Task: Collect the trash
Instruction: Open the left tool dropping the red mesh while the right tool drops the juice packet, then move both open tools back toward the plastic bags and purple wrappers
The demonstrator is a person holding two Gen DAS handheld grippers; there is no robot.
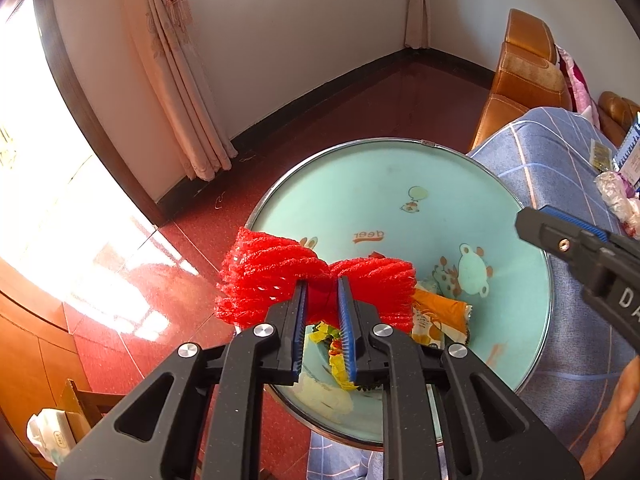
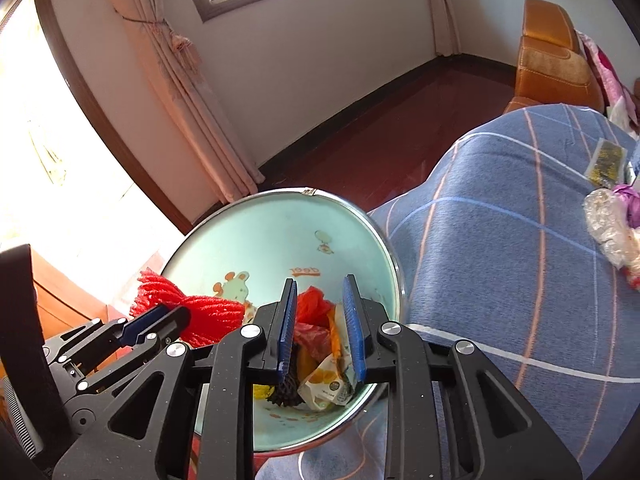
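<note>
We have the red foam net (image 1: pixel 316 288), light, soft and springy, pinched at its squeezed middle by the left hand-held gripper (image 1: pixel 322 300) over the left rim of the basin (image 1: pixel 400 184), while the right hand-held gripper (image 2: pixel 318 320) hangs open above the wrappers (image 2: pixel 324 384) inside.

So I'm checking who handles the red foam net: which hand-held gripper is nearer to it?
Left. The left hand-held gripper pinches the red foam net at its middle, over the basin. The right hand-held gripper hangs beside it over the wrappers, not touching it.
</note>
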